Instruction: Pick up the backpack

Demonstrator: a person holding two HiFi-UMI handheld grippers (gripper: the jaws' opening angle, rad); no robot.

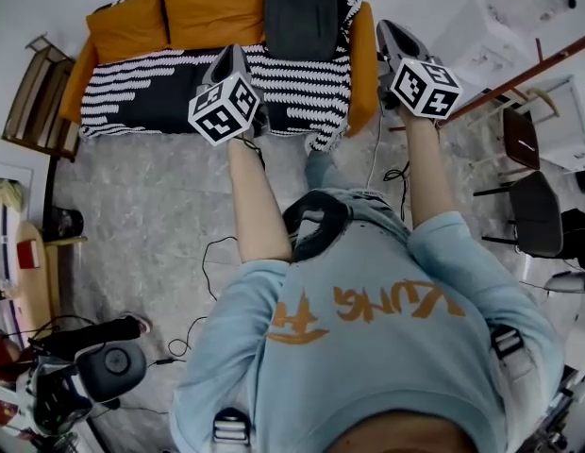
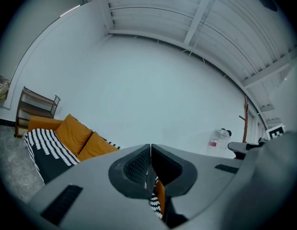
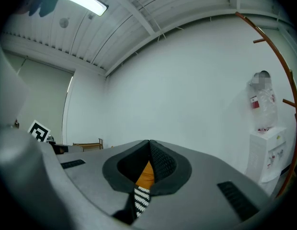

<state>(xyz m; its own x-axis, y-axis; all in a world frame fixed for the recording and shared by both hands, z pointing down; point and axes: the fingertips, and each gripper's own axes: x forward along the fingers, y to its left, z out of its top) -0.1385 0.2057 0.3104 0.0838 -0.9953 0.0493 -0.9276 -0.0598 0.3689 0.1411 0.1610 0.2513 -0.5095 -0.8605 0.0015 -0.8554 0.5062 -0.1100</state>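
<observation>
Backpack (image 1: 300, 15) on sofa (image 1: 132, 111), ahead between your left tool (image 1: 230, 57) and right tool (image 1: 394, 34); both jaws together, empty.

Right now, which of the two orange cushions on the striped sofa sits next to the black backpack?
The right-hand orange cushion in the head view, beside the black backpack; the other orange cushion lies farther left.
</observation>
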